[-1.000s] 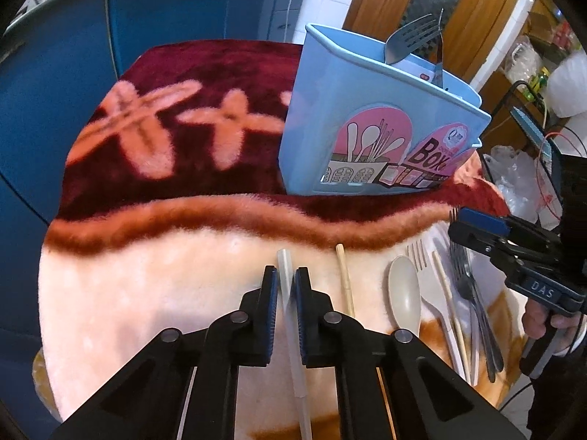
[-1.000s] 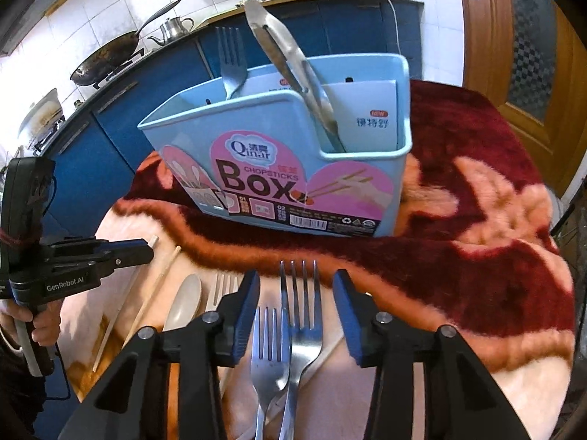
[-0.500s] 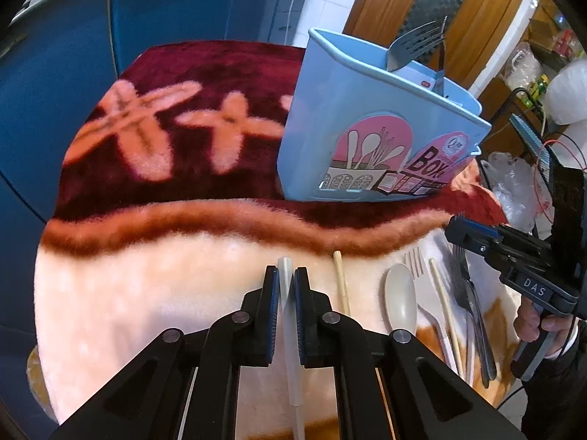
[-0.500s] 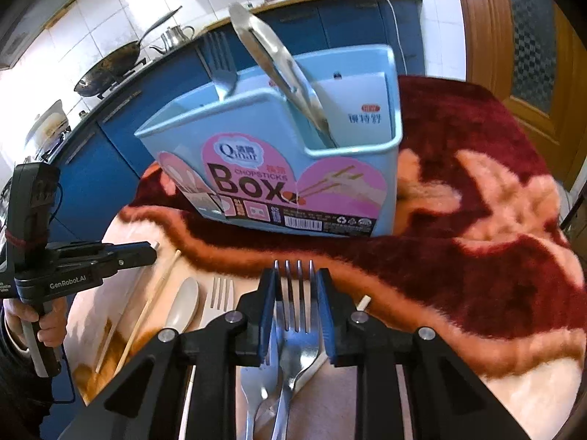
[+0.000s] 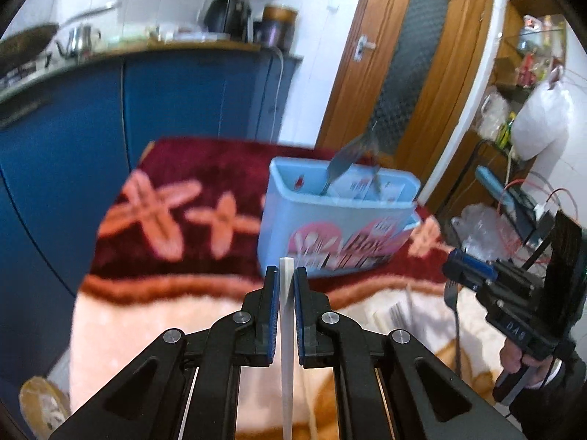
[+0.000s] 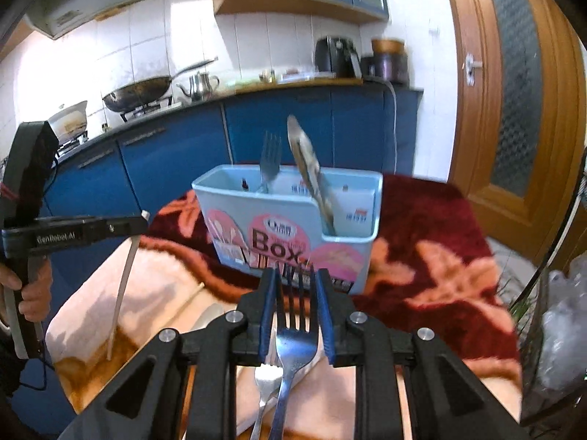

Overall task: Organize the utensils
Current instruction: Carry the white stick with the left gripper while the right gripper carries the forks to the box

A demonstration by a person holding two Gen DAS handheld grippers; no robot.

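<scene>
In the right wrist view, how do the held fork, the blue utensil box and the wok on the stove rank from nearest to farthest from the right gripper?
1. Fork: clamped between the right gripper jaws.
2. Blue utensil box: just ahead, on the red blanket.
3. Wok: far back at upper left, on the stove.

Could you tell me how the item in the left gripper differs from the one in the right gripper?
The left gripper pinches a thin white chopstick, plain and straight; the right gripper clamps a metal fork, shiny, with tines. The chopstick is narrow, so those jaws stand nearly together; the fork's head keeps its jaws wider apart. Both hang lifted off the blanket.
</scene>
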